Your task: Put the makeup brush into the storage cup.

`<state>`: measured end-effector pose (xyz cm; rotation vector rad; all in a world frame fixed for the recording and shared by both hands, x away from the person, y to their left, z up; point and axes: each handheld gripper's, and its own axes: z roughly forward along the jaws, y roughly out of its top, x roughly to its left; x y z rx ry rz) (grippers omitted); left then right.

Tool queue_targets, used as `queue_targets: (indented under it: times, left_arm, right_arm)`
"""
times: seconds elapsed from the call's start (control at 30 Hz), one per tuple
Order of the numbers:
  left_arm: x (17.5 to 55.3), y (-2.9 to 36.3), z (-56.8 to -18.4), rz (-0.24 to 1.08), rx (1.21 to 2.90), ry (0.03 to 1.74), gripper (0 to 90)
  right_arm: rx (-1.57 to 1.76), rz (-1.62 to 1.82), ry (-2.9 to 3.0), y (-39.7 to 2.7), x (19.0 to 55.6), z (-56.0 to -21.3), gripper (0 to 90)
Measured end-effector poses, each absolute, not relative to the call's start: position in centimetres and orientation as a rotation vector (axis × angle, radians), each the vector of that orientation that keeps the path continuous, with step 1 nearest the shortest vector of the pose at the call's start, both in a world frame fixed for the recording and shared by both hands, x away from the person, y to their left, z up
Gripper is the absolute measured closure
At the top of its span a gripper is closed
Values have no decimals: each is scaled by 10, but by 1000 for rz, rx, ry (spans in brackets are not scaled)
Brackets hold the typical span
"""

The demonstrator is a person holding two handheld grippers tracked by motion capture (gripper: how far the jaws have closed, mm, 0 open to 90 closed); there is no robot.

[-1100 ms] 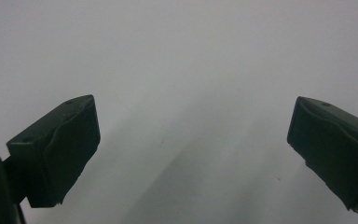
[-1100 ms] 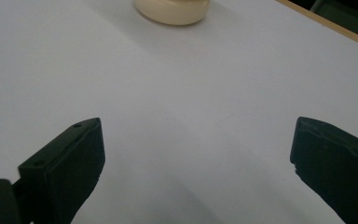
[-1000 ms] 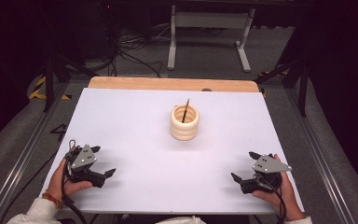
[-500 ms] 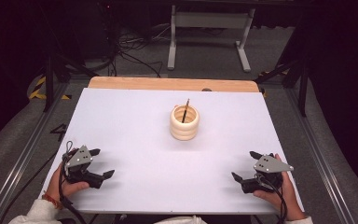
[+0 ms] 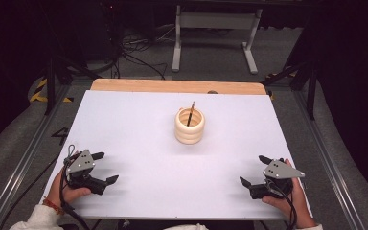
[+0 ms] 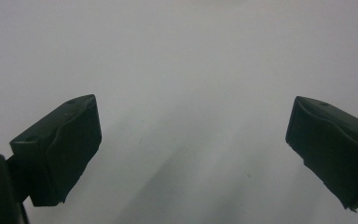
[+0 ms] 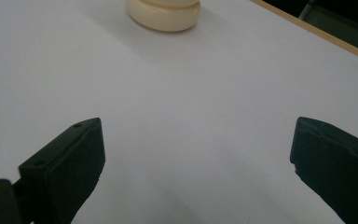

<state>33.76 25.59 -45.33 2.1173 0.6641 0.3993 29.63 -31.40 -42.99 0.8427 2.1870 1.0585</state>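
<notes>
A cream ribbed holder (image 5: 189, 126) stands upright in the middle of the white table top (image 5: 139, 120), with a thin dark stick (image 5: 190, 113) leaning inside it. My left gripper (image 5: 104, 167) rests near the front left corner, open, with nothing between its jaws. My right gripper (image 5: 254, 170) rests near the front right corner, also open and empty. In the left gripper view the left gripper (image 6: 191, 154) has bare white table between its jaws. The right gripper (image 7: 196, 168) faces the base of the holder (image 7: 164, 14) far ahead.
A wooden strip (image 5: 177, 86) runs along the table's far edge. Beyond it stand a white metal frame (image 5: 215, 28) and cables on a dark floor. Metal rails (image 5: 24, 158) flank the table on both sides.
My left gripper has slid a little toward the near edge of the table. The right gripper and the holder have stayed put.
</notes>
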Motion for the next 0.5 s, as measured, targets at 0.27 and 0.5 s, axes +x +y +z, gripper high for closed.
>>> queue_targets:
  times: [0.27, 0.5]
  left_arm:
    - [337, 256, -451, 412, 2099, 676, 41]
    - [337, 256, -451, 414, 2101, 675, 40]
  right_arm:
    - [847, 1058, 2191, -315, 297, -431, 40]
    - [841, 1057, 2194, -314, 297, -431, 40]
